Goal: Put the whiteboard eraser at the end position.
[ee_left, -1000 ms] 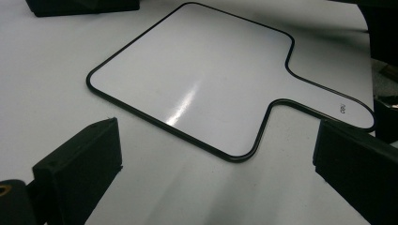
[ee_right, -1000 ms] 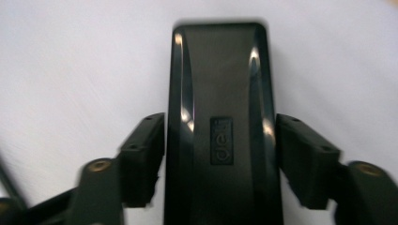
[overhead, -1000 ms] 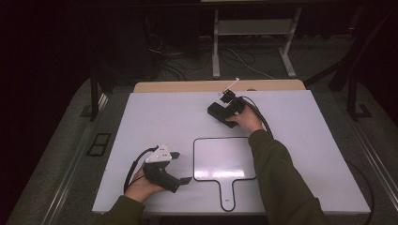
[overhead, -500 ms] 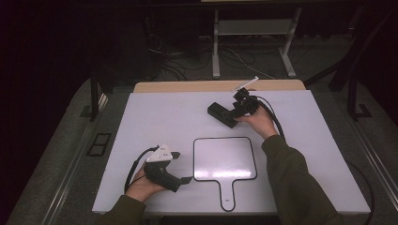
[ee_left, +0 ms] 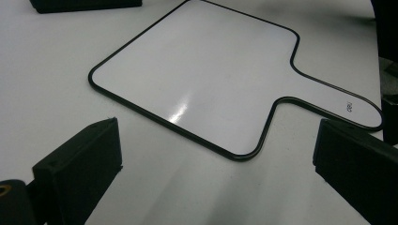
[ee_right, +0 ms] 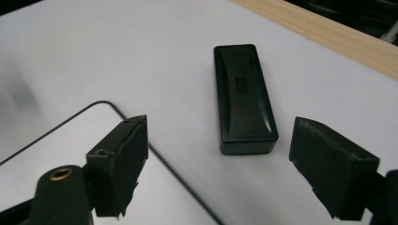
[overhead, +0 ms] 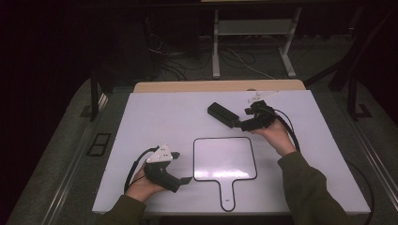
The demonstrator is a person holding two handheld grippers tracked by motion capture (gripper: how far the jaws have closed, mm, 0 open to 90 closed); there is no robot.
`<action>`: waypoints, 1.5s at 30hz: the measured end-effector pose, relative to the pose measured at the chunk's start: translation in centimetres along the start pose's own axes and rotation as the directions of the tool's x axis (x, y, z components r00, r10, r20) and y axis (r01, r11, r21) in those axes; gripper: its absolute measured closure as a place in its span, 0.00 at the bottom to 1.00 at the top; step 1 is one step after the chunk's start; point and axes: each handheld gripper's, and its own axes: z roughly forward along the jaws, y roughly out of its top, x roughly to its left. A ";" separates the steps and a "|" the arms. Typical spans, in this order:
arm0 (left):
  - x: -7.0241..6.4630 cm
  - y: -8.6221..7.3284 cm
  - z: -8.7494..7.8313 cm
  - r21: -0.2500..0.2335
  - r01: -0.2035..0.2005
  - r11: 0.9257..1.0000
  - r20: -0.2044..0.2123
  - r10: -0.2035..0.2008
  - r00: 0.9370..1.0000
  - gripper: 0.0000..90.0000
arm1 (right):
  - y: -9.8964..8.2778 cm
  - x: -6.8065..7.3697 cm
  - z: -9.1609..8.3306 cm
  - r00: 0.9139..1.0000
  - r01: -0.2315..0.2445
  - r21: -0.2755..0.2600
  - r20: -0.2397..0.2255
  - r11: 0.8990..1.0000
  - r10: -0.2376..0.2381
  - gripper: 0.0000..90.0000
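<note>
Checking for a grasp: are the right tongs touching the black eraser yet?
Apart. In the right gripper view, the open right tongs sit short of the black eraser, with white table showing between each jaw and it.

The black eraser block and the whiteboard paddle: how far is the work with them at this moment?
Nothing looks done: the whiteboard paddle lies flat and unmarked. In hand: the right claw is open, close beside the black eraser block, not gripping it. The left claw rests open near the paddle. Grasping the block and whatever follows are left.
</note>
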 end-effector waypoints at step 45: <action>0.4 -0.2 0.0 0.003 0.009 1.000 0.004 -0.009 1.000 0.01 | -11.4 3.8 -7.2 1.000 -0.001 -0.122 0.016 0.992 0.003 0.18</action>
